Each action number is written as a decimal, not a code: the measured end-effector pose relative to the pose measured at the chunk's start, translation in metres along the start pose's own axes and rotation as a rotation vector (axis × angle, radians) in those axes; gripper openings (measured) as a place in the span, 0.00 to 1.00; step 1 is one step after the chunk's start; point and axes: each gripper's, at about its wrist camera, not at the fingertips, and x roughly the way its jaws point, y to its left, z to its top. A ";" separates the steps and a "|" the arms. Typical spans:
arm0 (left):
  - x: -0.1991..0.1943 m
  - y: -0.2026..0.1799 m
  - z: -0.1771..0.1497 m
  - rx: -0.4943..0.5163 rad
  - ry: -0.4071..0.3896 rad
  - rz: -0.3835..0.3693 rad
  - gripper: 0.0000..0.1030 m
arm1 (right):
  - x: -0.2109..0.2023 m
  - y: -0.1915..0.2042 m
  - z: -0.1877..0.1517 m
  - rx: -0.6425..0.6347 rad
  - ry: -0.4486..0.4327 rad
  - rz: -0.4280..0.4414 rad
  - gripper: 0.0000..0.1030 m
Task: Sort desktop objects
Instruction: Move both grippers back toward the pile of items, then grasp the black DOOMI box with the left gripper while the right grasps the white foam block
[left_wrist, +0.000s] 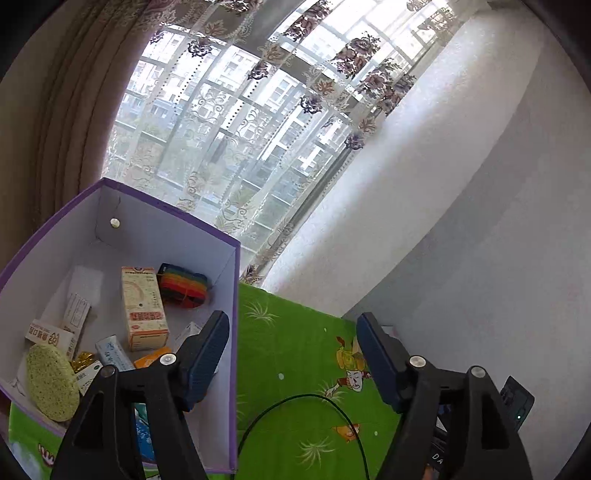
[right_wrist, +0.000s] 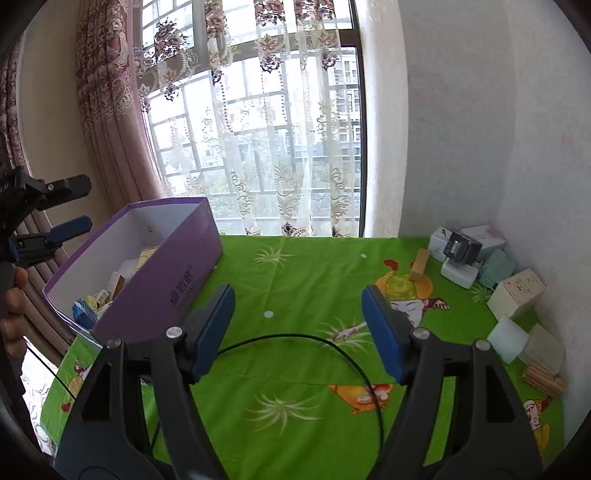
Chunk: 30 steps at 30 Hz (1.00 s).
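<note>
Hovering above the purple box (left_wrist: 236, 295), left gripper (left_wrist: 291, 354) spread wide, nothing between the blue pads (left_wrist: 205, 358), nothing touched. Left pad hanging over the box's near right corner, right pad over the green tablecloth (left_wrist: 295, 350) beside it. Lying inside the box: an upright orange-and-cream carton (left_wrist: 142, 306), a rainbow-striped bundle (left_wrist: 183, 286), a round yellow-green sponge (left_wrist: 50, 382), several small white packets (left_wrist: 75, 314), a gold foil piece (left_wrist: 83, 360).

Pointing across the tablecloth toward the window (right_wrist: 258, 147), right gripper (right_wrist: 299, 328) likewise gaping wide, gripping nothing, blue pads (right_wrist: 382, 332) clear of the cloth. Black cable (right_wrist: 295, 338) arching between the two arms, just below the pads.

Waiting unsorted along the wall at the far right of the table: a wooden block (right_wrist: 421, 264) standing tilted, a black adapter (right_wrist: 461, 247) resting on a white charger (right_wrist: 460, 273), a teal box (right_wrist: 496, 267), a cream carton (right_wrist: 517, 295), white foam blocks (right_wrist: 508, 339), a wood-grain piece (right_wrist: 543, 378) nearest the camera. All well apart from the purple box at the table's left side.

Showing at the left edge of the right wrist view: the left gripper seen from the side, jaws parted, with fingers of a hand (right_wrist: 13, 302) wrapping its handle.
</note>
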 end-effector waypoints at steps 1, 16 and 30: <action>0.005 -0.009 -0.002 0.017 0.010 -0.010 0.72 | -0.001 -0.015 -0.003 0.003 0.013 -0.018 0.71; 0.164 -0.147 -0.074 0.356 0.231 -0.126 0.78 | 0.003 -0.178 -0.050 -0.096 0.134 -0.260 0.71; 0.278 -0.218 -0.127 0.682 0.287 -0.149 0.78 | 0.064 -0.215 -0.062 -0.144 0.301 -0.321 0.71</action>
